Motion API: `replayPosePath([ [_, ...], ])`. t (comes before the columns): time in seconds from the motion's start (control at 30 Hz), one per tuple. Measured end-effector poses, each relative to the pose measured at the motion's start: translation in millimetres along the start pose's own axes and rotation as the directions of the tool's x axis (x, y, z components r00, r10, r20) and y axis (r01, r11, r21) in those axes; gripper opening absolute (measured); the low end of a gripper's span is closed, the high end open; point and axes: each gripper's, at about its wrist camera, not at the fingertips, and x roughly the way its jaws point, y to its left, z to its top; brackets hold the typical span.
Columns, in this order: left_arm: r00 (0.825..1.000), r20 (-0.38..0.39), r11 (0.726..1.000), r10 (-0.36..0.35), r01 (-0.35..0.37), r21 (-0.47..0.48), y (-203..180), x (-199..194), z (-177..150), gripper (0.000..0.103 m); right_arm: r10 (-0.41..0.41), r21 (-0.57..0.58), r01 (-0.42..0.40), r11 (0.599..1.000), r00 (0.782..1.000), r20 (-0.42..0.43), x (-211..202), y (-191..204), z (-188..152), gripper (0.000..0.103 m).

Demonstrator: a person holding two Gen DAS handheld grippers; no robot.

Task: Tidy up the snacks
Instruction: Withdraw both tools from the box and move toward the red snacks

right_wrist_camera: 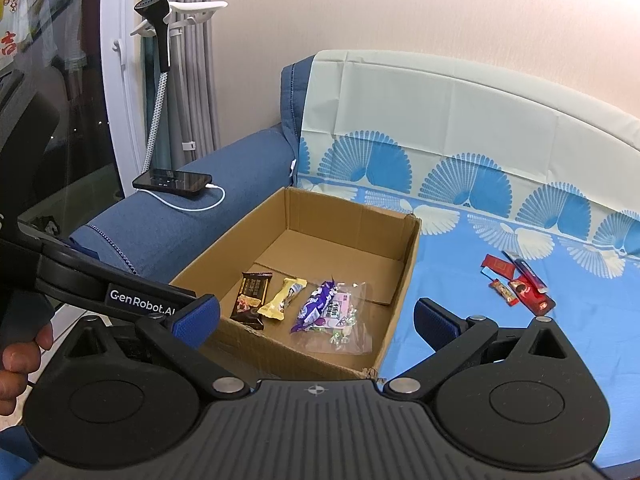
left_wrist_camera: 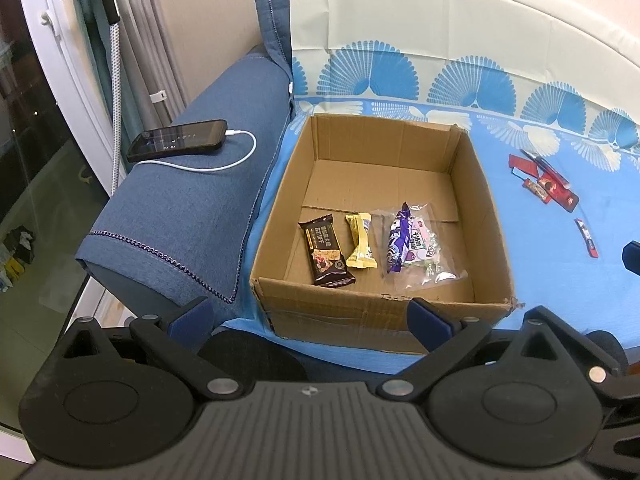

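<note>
An open cardboard box (left_wrist_camera: 490, 216) (right_wrist_camera: 404, 272) sits on a blue sofa cover. Inside lie a dark brown bar (left_wrist_camera: 326, 252) (right_wrist_camera: 252, 300), a yellow snack (left_wrist_camera: 362, 246) (right_wrist_camera: 284, 298), a purple packet (left_wrist_camera: 396, 246) (right_wrist_camera: 314, 306) and a clear candy bag (left_wrist_camera: 424, 248) (right_wrist_camera: 346, 322). Several red snack packets (left_wrist_camera: 544, 180) (right_wrist_camera: 520, 284) lie on the cover right of the box. My left gripper (left_wrist_camera: 310, 320) is open and empty at the box's near wall. My right gripper (right_wrist_camera: 316, 320) is open and empty above the box's near right corner.
A phone (left_wrist_camera: 178, 140) (right_wrist_camera: 172, 182) with a white cable rests on the blue armrest (left_wrist_camera: 180, 216) left of the box. A garment steamer (right_wrist_camera: 158, 36) stands by the window. The left gripper's arm (right_wrist_camera: 100, 284) crosses the lower left of the right wrist view.
</note>
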Motion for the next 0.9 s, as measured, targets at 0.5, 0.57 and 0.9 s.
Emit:
replayPosePath([
  [0.5,1.000,0.001,1.000,0.016,-0.016,0.026,-9,-1,5,0.103,0.006,0.028,-0.006,1.000,1.000,0.010,1,-7,-3,0.103],
  [0.57,1.000,0.001,0.999,0.018,-0.018,0.034,-11,-1,6,0.103,0.008,0.035,-0.008,0.999,1.000,0.012,2,-9,-3,0.103],
  [0.9,1.000,-0.007,0.997,0.025,-0.024,0.078,-33,5,18,0.103,0.009,0.087,-0.010,0.996,1.000,0.012,7,-27,-7,0.103],
])
